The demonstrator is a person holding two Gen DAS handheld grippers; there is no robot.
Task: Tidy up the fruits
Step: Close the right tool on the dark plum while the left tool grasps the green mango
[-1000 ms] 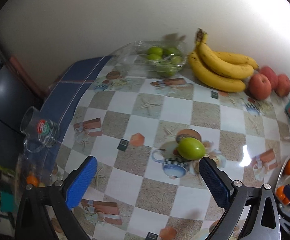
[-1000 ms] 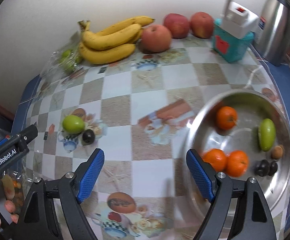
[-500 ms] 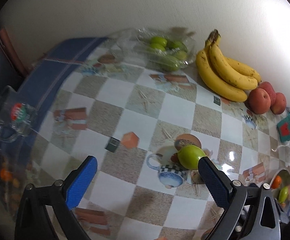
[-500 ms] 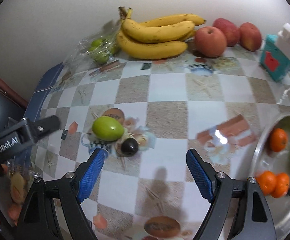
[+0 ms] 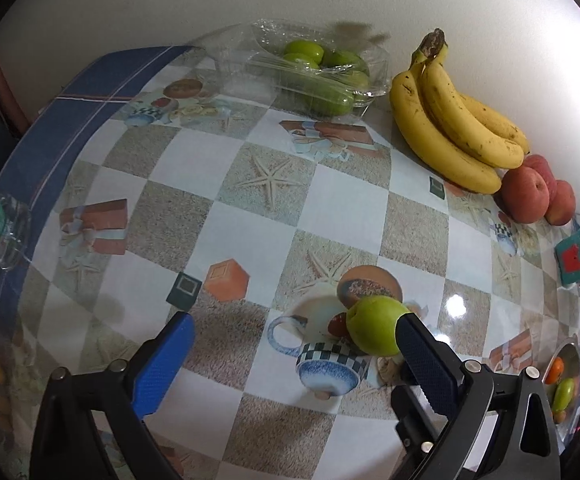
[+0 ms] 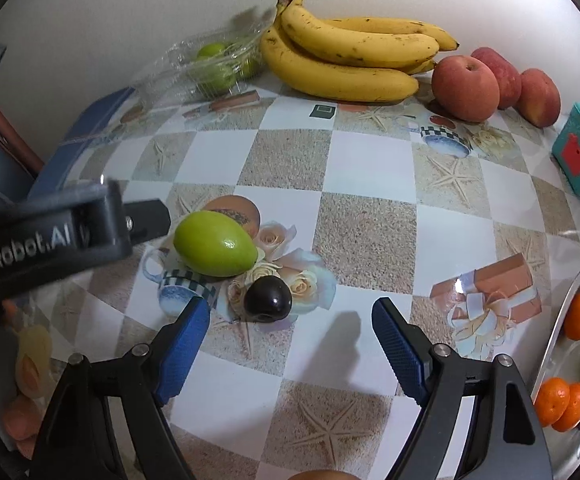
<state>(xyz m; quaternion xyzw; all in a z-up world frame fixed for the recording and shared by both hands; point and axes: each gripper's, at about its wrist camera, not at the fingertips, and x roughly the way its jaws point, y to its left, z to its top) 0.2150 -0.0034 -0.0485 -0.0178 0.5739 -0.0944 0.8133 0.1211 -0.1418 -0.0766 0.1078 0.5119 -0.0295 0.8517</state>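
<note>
Both claws hang spread and empty: left gripper (image 5: 291,354) by the green fruit (image 5: 375,325), closing right gripper (image 6: 290,330) beneath the dark plum (image 6: 268,299) at twelve o'clock, likely bound for the bowl (image 6: 561,322).

Warm indoor light falls from above. The white wall (image 5: 549,80) burns out at upper right in the left wrist view. Small glare spots sit on the glossy checkered tabletop (image 5: 455,306). Soft shadows lie behind the yellow bananas (image 6: 345,64). Fisheye curvature bends the edges, and the corners go black. The grey claw body (image 6: 50,236) nearest the lens is blurred.
</note>
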